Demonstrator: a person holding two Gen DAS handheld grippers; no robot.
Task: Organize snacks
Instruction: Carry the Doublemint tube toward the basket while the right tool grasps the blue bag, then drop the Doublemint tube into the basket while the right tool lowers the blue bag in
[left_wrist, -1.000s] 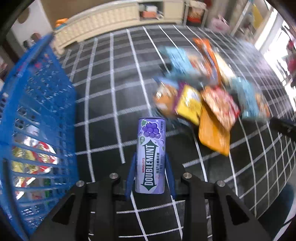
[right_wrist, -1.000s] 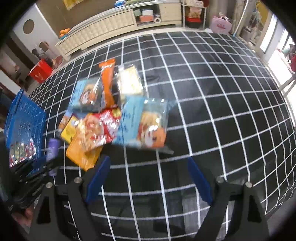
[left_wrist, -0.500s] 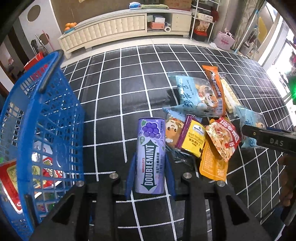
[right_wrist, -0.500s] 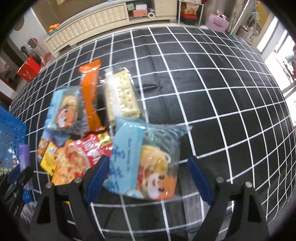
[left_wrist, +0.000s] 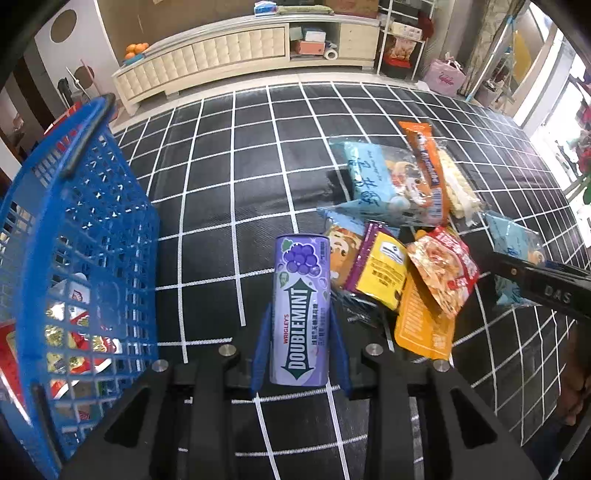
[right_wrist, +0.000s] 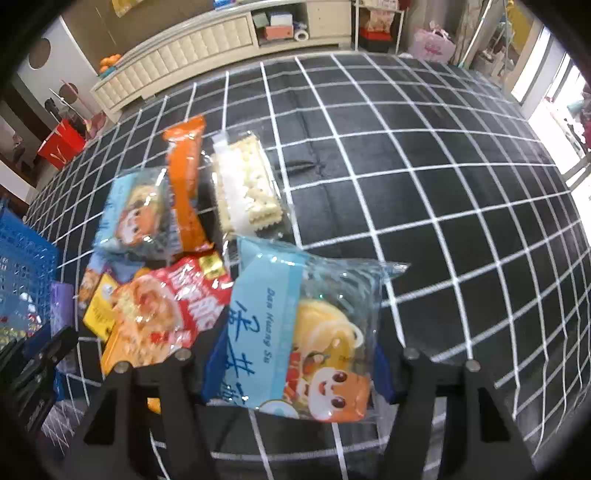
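Your left gripper (left_wrist: 300, 350) pinches a purple gum can (left_wrist: 300, 310) between its blue fingers (left_wrist: 261, 350), one pressed on each side, and the can stands upright above the black checked cloth (left_wrist: 229, 177). Take the blue basket (left_wrist: 81, 229) as your landmark: it stands at the left edge of the cloth, and the can hangs just to its right, outside the mesh wall. Shiny wrapped snacks already lie inside the basket.

The snack pile lies farther right of the basket, beyond the can. Nearest the can are a yellow-and-purple packet (left_wrist: 380, 271) and an orange pouch (left_wrist: 424, 325), with a red packet (left_wrist: 441, 271) lying over the orange one. Behind them, a light blue bag (left_wrist: 384, 184), a long orange stick pack (left_wrist: 424, 162) and a clear pack of white crackers (left_wrist: 456, 184) lie side by side.

Your right gripper (right_wrist: 295, 363) is at the end of the pile farthest from the basket. Its jaws have just been closing, and a second light blue cartoon bag (right_wrist: 295, 332) lies between them. The blue fingers (right_wrist: 216, 360) sit at the bag's two edges; you cannot tell from the wrist view whether they press on it. That bag touches the red packet on its left.
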